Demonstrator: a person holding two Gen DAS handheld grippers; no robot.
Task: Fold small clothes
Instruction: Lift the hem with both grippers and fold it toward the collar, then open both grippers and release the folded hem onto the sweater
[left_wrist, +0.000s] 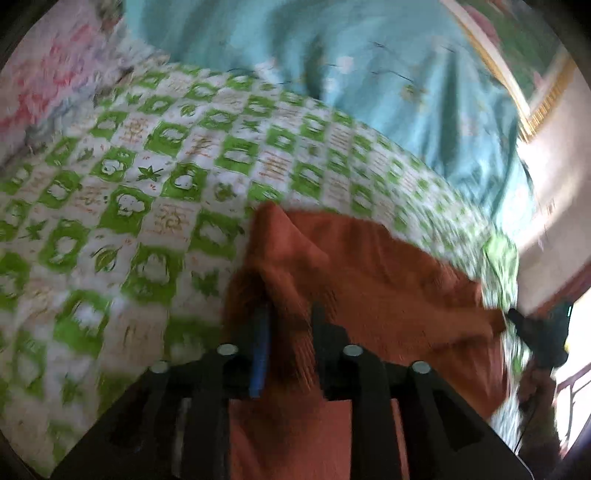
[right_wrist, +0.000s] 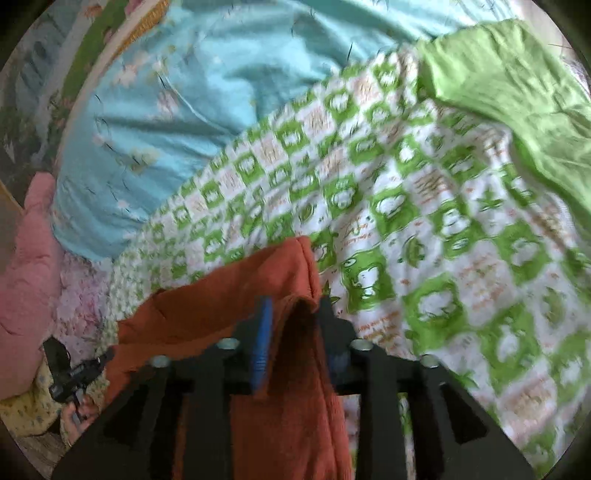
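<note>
You were working in a home bedroom, on a bed spread with a green-and-white checked sheet (left_wrist: 155, 177), a pale blue floral quilt (right_wrist: 155, 110) and a pink blanket (right_wrist: 29, 266).

You have a rust-orange garment (left_wrist: 369, 273) of soft knitted cloth, its surface matt and slightly fuzzy with fine ribbing. It lies on a thin cotton-like sheet (left_wrist: 155, 177) printed in green and white checks, matt and lightly creased, covering the bed. Toward the far edge of the bed a turquoise cover (right_wrist: 155, 110) looks smoother, with a faint sheen in its folds. The plain green cloth (right_wrist: 509, 81) near the far right corner is matt. Your fingers (right_wrist: 264, 332) are matt black plastic with blue ridged pads and shiny metal bolt heads.
</note>
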